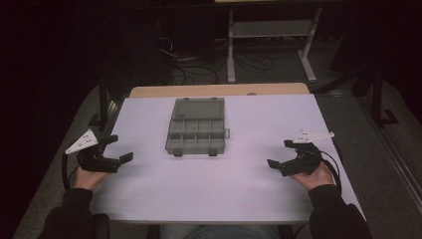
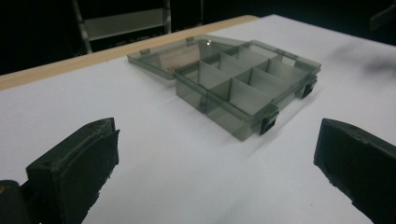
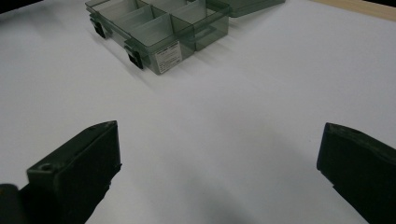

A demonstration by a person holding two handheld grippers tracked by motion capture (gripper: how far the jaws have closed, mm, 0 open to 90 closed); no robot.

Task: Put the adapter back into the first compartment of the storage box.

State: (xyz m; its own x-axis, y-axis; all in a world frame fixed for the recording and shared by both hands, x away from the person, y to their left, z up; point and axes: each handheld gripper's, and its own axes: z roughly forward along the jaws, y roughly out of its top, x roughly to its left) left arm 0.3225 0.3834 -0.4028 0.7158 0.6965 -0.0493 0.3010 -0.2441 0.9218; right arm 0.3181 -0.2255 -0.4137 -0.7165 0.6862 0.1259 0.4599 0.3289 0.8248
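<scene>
A smoky grey plastic compartment box (image 1: 196, 134) lies open in the middle of the white table (image 1: 259, 184), its lid (image 1: 197, 108) folded flat toward the far side. Its compartments look empty. The box (image 2: 247, 88) has two black latches on its near wall, and a white label shows on one end of the box (image 3: 163, 35). My left gripper (image 1: 118, 148) rests at the table's left edge, open, nothing between its jaws. My right gripper (image 1: 280, 153) sits at the right, also open and holding nothing. Both stand well clear of the box.
A bare wooden strip (image 1: 219, 90) runs along the table's far edge. Beyond it stand a white metal shelf frame (image 1: 271, 35) and tangled cables (image 1: 194, 69) on the dark floor. A black stand (image 1: 103, 107) rises at the table's left side.
</scene>
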